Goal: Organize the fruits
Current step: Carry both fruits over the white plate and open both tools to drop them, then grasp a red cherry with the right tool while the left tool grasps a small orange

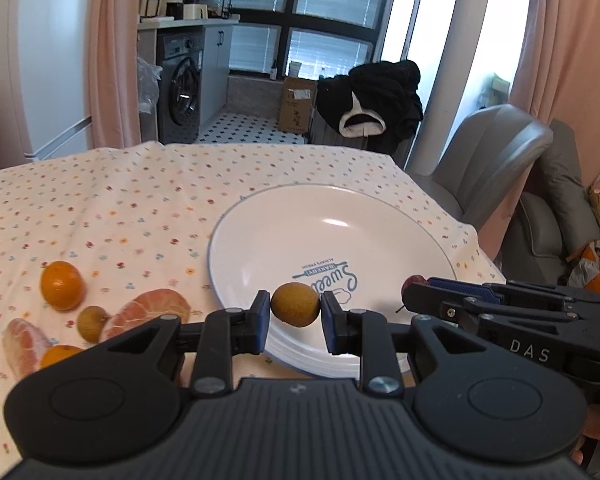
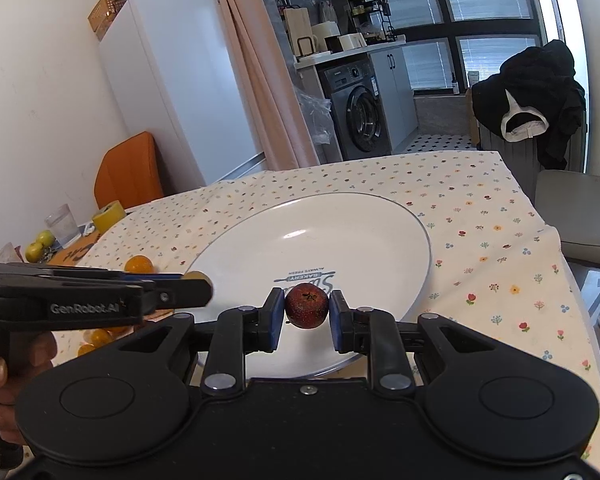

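My left gripper (image 1: 295, 312) is shut on a small brown round fruit (image 1: 295, 305), held over the near rim of a large white plate (image 1: 300, 232). In the right wrist view my right gripper (image 2: 306, 314) is shut on a small dark red fruit (image 2: 307, 306) above the same plate (image 2: 340, 232). From the left wrist view the right gripper (image 1: 416, 294) comes in from the right with the red fruit (image 1: 414, 281) just showing. Seen from the right wrist, the left gripper (image 2: 194, 286) enters from the left. On the cloth to the left lie a kumquat (image 1: 61, 286), another brown fruit (image 1: 91, 323) and peeled orange segments (image 1: 156, 312).
A flowered tablecloth (image 1: 120, 208) covers the table; its edge falls off at the right beside a grey chair (image 1: 488, 160). At the far left stand a glass (image 2: 63, 226), a tape roll (image 2: 109, 216) and green fruits (image 2: 40, 245). A hand (image 2: 4, 364) holds the left gripper's handle.
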Demonstrator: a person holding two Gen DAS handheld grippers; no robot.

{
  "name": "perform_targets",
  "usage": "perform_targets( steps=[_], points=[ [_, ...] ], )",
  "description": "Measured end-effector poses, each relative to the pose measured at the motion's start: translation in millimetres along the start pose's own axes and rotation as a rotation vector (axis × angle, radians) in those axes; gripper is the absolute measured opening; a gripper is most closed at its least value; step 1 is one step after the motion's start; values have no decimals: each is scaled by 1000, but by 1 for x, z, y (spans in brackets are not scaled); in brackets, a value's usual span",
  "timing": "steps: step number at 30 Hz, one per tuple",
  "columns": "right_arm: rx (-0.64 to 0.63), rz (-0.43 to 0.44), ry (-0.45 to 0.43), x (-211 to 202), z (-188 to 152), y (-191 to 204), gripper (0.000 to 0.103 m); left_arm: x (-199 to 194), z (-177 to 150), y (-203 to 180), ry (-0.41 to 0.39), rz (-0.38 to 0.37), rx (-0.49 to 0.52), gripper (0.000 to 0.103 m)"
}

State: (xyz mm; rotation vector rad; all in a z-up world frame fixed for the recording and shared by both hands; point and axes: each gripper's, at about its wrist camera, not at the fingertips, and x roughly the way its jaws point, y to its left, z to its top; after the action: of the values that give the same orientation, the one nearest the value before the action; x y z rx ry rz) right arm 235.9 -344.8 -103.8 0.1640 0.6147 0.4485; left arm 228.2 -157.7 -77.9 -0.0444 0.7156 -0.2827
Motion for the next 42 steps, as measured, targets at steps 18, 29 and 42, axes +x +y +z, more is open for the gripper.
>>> perform_targets(
  steps=[18,29,42],
  points=[
    [-17,-45,7,-3,1,10,34,-6,-3,11,17,-11,-32,30],
    [-67,-46,-14,-15,3,44,61,-59,-14,46,-24,60,-109,38],
    [-73,12,-18,-15,1,79,98,-107,-33,81,-89,192,-171,77]
  ],
)
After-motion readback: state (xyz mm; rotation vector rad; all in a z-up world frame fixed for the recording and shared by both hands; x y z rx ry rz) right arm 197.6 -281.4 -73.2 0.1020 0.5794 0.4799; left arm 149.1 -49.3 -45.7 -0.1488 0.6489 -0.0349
